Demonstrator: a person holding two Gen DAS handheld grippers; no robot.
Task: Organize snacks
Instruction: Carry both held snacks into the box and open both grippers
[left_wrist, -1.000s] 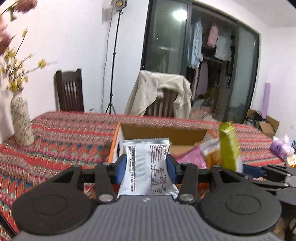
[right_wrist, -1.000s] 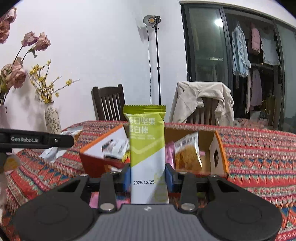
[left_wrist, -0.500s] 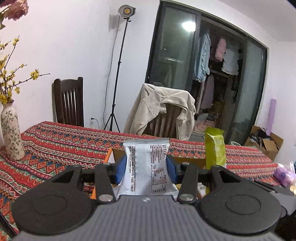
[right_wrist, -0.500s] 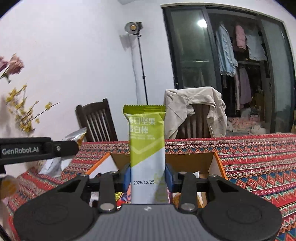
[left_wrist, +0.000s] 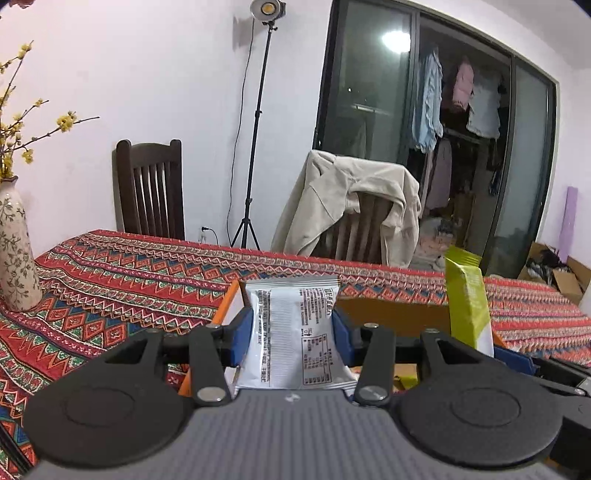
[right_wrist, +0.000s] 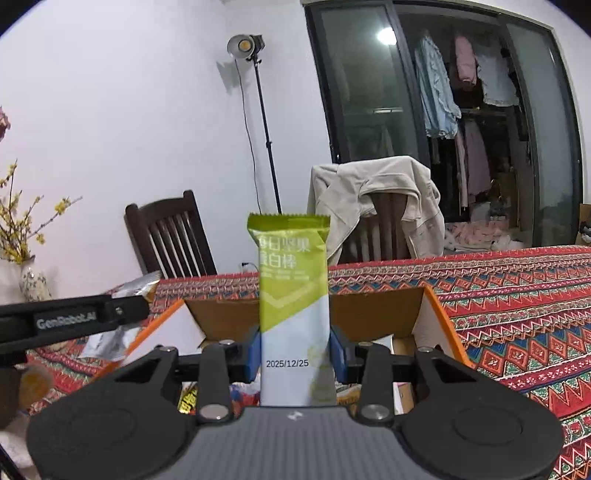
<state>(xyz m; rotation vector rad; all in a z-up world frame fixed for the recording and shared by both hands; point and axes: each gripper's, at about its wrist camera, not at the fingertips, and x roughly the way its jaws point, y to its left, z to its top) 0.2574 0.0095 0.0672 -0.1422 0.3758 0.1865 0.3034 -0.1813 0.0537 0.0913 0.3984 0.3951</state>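
1. Left wrist view: my left gripper (left_wrist: 291, 341) is clenched on a silver-white foil snack packet with black print (left_wrist: 293, 336), its blue fingers (left_wrist: 242, 341) pressing both side edges so it stands upright between them. Just beyond the fingers lies the open orange-edged cardboard box (left_wrist: 388, 306) on the red patterned worktop (left_wrist: 122, 280). To the right of my fingers stands the green bar, carried by the other gripper.

2. Right wrist view: my right gripper (right_wrist: 295, 356) grasps a tall green-and-white snack bar wrapper (right_wrist: 291, 295) low down, near its printed date, leaving most of it standing free above the fingers. The box's far wall sits just behind it, with other snacks visible below the fingers.

3. Risk, as I judge it: the two grippers are close together over one box, so they could bump on release. The tall bar, held low, may tip past the rim.
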